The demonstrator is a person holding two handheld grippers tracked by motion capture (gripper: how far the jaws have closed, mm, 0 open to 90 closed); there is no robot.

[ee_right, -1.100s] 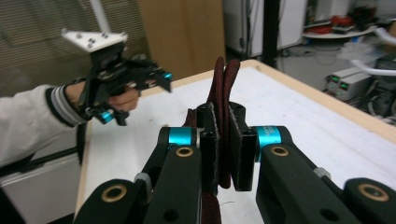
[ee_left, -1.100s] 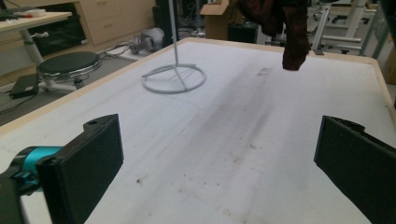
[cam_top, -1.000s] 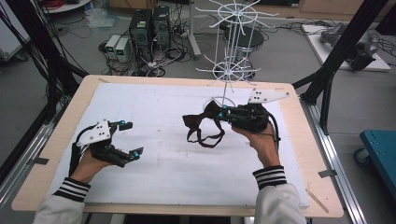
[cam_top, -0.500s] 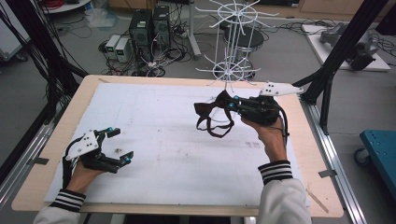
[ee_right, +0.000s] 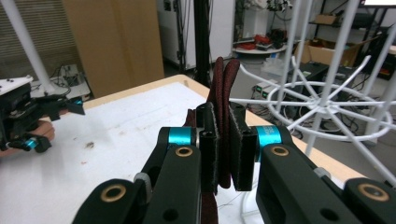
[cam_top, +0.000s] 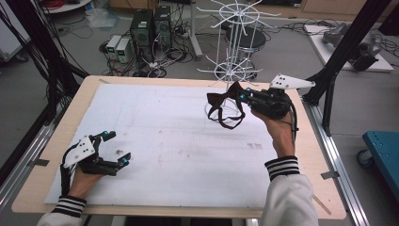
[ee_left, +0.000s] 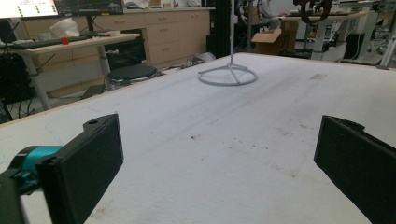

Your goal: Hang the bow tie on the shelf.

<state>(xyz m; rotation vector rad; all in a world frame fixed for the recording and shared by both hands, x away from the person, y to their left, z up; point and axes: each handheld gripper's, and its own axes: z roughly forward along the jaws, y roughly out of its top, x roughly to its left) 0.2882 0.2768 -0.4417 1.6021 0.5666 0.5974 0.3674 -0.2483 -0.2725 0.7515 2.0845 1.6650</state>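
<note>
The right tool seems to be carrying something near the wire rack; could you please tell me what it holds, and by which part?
The right tool is shut on a dark brown strap item, pinching its bunched upper straps; the loops hang free. The left tool holds nothing.

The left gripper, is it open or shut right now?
Open. The left gripper has its two black pads far apart, with only the bare white table mat between them.
</note>
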